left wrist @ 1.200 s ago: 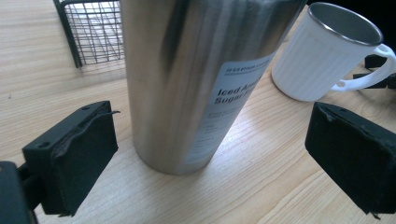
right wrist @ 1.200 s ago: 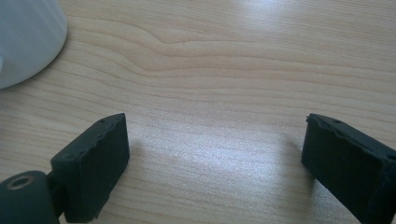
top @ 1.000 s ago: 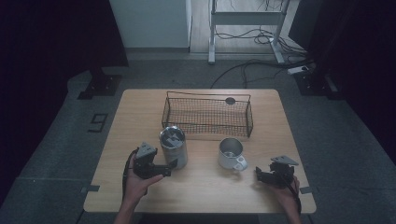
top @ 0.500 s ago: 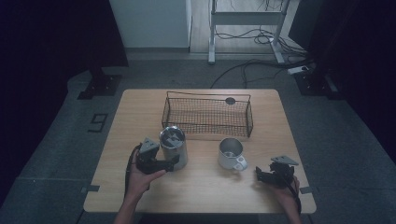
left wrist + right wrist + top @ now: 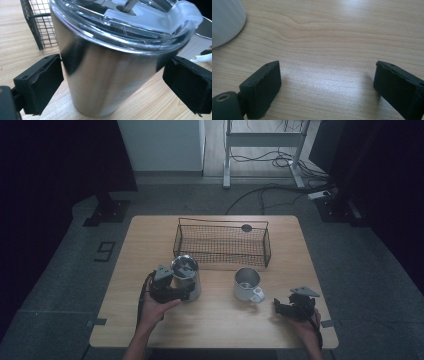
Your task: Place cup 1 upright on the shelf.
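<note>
A steel tumbler [image 5: 186, 275] with a clear lid stands upright on the wooden table [image 5: 150, 245], just in front of the wire basket [image 5: 222, 245]. My left gripper [image 5: 184, 292] has come at it from the left and is open. The left gripper view has the tumbler [image 5: 107, 75] between the two black jaws, which stand close to or just against its sides. A white mug [image 5: 247, 284] stands to the tumbler's right. Near the front right corner my right gripper [image 5: 285, 309] rests low over bare wood and is open, with the mug's side [image 5: 224, 20] off to its upper left.
The black wire basket [image 5: 37, 25] spans the middle back of the table. A small dark round thing [image 5: 246, 227] lies behind it. Bare tabletop stretches along the front edge between my two hands. Cables and a metal frame [image 5: 260, 140] stand on the floor beyond.
My left gripper has slid right toward the tumbler, and its jaws now flank the tumbler's body. The right gripper, mug and basket have stayed put.
</note>
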{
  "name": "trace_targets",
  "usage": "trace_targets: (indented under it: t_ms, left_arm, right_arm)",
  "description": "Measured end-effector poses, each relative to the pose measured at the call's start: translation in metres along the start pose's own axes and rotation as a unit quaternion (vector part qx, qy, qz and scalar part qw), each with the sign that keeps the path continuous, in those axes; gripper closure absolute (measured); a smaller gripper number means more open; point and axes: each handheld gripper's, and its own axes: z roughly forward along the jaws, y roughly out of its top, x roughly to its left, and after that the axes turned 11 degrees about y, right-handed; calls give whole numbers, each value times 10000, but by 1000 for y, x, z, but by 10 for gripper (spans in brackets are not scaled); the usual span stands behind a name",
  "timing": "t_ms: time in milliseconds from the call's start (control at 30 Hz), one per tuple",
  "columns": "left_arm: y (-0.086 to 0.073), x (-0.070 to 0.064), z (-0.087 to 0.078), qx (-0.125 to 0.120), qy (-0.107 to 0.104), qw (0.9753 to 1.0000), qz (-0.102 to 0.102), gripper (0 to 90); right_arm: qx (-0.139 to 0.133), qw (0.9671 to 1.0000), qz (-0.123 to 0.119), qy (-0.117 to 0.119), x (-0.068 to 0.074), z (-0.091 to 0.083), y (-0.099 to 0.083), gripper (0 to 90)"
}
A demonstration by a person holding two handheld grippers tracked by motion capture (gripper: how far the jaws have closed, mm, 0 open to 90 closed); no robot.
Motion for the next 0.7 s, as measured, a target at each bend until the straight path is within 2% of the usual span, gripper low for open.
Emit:
trace_targets:
  t_ms: [367,700]
  left_arm:
    - [5,-1,10,97,95,9999,84,13]
    - [8,-5,21,-31,225,9997,80,4]
  right_arm:
    - [-9,10000,9,-23,-1,0,0,74]
    - [-10,10000,7,-23,-1,0,0,74]
